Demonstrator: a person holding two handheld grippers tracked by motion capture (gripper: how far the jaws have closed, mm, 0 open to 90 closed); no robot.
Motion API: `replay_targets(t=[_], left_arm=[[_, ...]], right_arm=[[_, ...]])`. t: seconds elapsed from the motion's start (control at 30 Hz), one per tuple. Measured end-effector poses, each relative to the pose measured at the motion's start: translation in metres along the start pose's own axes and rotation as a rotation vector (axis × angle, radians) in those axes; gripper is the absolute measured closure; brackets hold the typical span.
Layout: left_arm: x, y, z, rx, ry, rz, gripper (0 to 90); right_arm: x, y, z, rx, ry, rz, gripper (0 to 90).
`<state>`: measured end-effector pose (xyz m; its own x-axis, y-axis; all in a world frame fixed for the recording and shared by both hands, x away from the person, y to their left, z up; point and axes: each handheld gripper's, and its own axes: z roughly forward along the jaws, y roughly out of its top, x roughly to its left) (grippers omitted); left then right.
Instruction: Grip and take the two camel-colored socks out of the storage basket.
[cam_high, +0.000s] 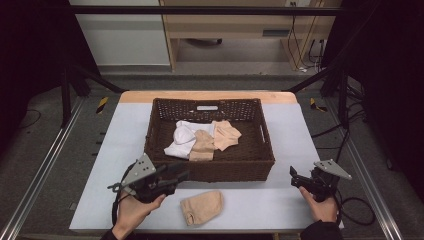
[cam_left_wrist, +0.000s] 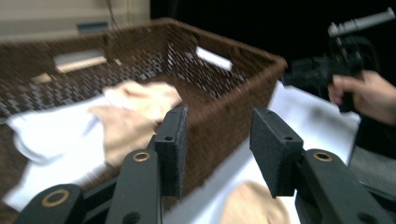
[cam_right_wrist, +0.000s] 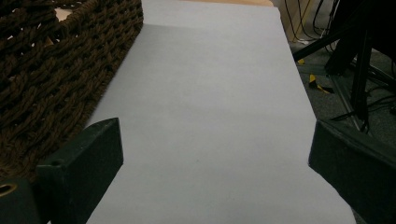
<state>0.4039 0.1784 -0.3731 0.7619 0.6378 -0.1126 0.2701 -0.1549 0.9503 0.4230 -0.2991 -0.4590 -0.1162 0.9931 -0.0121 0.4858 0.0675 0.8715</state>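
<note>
Left gripper (cam_high: 184, 175) jaws apart, empty, beside basket (cam_high: 220, 170) front wall; beige sock (cam_high: 201, 207) at table's front edge likely next pick; right gripper (cam_high: 294, 178) wide open.

Basket (cam_high: 210, 165): dark brown woven wicker, rough ribbed weave, matt; coarse twisted strands on wall in right gripper view.
Socks in basket: soft cloth, matt; white one (cam_high: 181, 141) at basket's 9 o'clock, beige ones (cam_high: 226, 134) toward 2 o'clock.
Beige sock (cam_high: 202, 207) at basket's 6 o'clock: knit cloth, matt, faintly ribbed cuff.
Table cover (cam_high: 280, 200): pale grey sheet, smooth, matt, paper-like; bare wood edge at 12 o'clock.
Left gripper (cam_left_wrist: 218, 135): black matt plastic, brass-coloured rivets, finely textured pads.
Right gripper (cam_high: 295, 176): same black matt plastic, grey plate on top.
</note>
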Motion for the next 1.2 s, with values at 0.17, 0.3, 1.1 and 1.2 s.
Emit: replay_targets(t=[0.17,0.3,1.1,1.2], left_arm=[[0.012,0.026,0.008,-0.018,0.037,0.007,54.3],[0.024,0.042,0.021,-0.01,0.083,0.027,52.5],[0.087,0.08,0.111,0.011,0.244,-0.008,51.3],[0.095,0.075,0.129,0.032,0.286,0.006,51.3]], right_arm=[[-0.001,0.001,0.0,-0.005,0.0,0.004,3.3],[-0.001,0.001,0.0,-0.009,0.001,0.005,3.2],[-0.001,0.0,0.003,0.001,0.0,-0.008,3.3],[-0.001,0.0,0.003,0.001,0.004,-0.007,3.4]])
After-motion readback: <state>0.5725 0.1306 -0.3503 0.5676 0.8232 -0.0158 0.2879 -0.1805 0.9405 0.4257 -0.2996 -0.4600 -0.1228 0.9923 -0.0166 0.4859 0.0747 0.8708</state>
